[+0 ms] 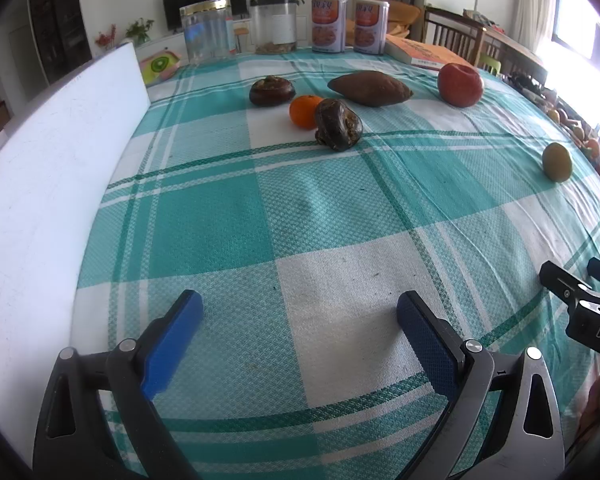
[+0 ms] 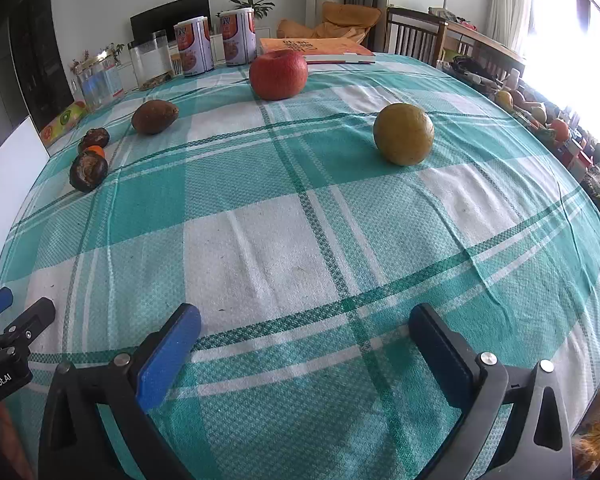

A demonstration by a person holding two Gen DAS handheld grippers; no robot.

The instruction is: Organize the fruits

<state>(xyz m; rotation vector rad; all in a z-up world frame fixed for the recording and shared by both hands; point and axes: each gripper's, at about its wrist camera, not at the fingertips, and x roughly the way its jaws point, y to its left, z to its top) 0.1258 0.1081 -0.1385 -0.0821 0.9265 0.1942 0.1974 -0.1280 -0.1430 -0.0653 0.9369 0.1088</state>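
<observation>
On the far left stands a white board (image 1: 52, 168), upright along the edge of the teal-and-white checked tablecloth (image 1: 300, 240). The left gripper (image 1: 300, 320) hovers over bare cloth, its blue pads spread wide with nothing between them. From it, at about twelve o'clock, sits a cluster: a dark round fruit (image 1: 271, 90) farthest back, a small orange (image 1: 306, 110) touching a dark lumpy fruit (image 1: 338, 124) just in front, and a brown sweet potato (image 1: 370, 88) toward one o'clock. A red apple (image 1: 460, 85) lies farther along at one o'clock, apart from the cluster, and a yellow-green fruit (image 1: 557, 161) sits alone near two o'clock. The right gripper (image 2: 305, 326) is likewise empty, jaws wide apart above the cloth; the yellow-green fruit lies at its one o'clock, the apple at twelve. Jars and tins (image 1: 329, 24) line the far edge.
</observation>
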